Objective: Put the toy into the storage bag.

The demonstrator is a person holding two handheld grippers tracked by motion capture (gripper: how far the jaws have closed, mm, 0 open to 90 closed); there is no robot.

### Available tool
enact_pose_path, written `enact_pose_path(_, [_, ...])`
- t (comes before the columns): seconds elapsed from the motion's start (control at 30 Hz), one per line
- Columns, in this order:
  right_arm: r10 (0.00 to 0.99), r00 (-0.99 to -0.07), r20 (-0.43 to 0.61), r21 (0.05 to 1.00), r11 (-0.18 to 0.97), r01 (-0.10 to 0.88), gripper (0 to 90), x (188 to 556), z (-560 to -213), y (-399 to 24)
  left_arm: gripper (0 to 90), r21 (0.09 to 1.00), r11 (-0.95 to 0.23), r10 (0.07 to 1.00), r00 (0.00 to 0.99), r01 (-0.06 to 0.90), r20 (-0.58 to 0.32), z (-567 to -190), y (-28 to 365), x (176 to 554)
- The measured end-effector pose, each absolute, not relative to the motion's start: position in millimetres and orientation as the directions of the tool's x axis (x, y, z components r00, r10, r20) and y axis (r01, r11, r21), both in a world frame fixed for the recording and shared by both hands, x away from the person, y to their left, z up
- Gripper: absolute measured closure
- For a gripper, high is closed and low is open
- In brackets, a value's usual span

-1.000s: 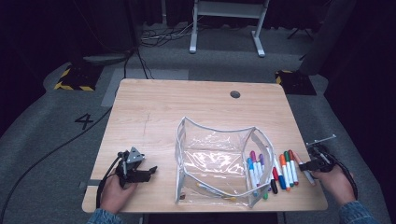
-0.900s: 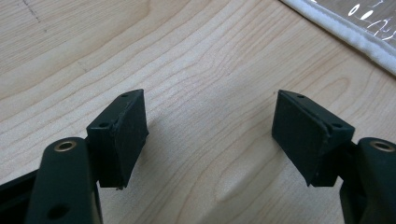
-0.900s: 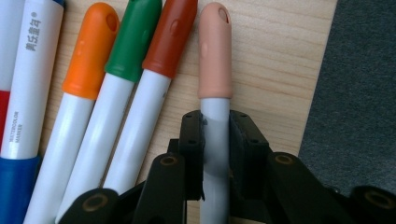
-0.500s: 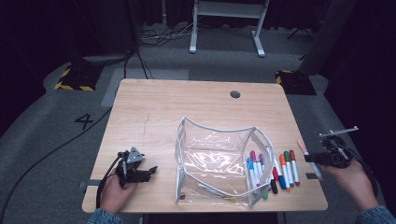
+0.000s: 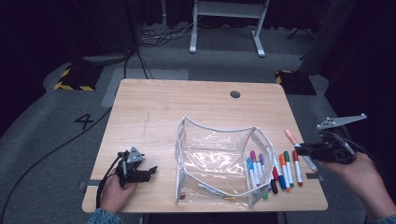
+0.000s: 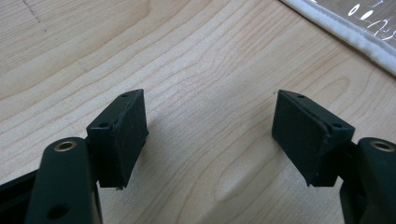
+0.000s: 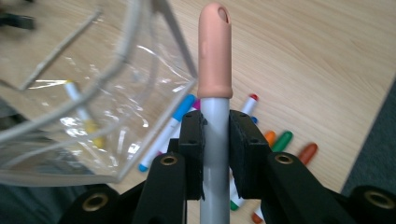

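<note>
Peach-capped marker (image 7: 215,84) has risen off the table (image 5: 187,107), clamped in right gripper (image 5: 301,148).

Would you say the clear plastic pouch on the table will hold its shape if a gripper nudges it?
Probably not: the clear pouch has thin, wrinkled walls and a sagging white rim, so it looks floppy. It likely weighs little, holding one yellow-capped marker, and may slide on the smooth table.

A yellow marker (image 5: 212,190) lies inside the clear pouch (image 5: 219,158); loose markers (image 5: 280,168) rest on the wooden table (image 5: 187,107).
</note>
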State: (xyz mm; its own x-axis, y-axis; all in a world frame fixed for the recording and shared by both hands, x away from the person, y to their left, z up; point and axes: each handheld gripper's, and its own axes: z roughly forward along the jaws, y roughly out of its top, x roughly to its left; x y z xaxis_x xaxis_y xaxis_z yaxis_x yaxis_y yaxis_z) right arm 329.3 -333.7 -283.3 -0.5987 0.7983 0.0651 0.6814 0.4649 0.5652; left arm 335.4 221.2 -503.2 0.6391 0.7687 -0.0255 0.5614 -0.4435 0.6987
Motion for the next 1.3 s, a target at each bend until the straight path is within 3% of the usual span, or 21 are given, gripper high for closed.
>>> enact_pose_path(0.27, [0.67,-0.741,0.049,0.593,0.577,0.561,76.3,317.5,-248.4,-278.3,26.7,0.699,-0.444,0.768,0.639,0.561,-0.025,-503.2,221.2,335.5])
enact_pose_path(0.53, [0.546,-0.837,0.031,0.571,0.678,0.464,76.3,313.5,-240.7,-223.2,26.7,0.698,-0.448,0.767,0.641,0.559,-0.021,-503.1,221.5,335.6])
enact_pose_path(0.77, [0.428,-0.903,0.031,0.502,0.775,0.384,76.3,316.2,-254.1,-165.0,26.7,0.698,-0.448,0.767,0.641,0.559,-0.021,-503.1,221.4,335.6])
enact_pose_path(1.3, [0.34,-0.938,0.072,0.3,0.889,0.345,76.2,328.7,-315.1,-100.1,26.6,0.698,-0.447,0.768,0.641,0.559,-0.021,-503.1,221.4,335.6])
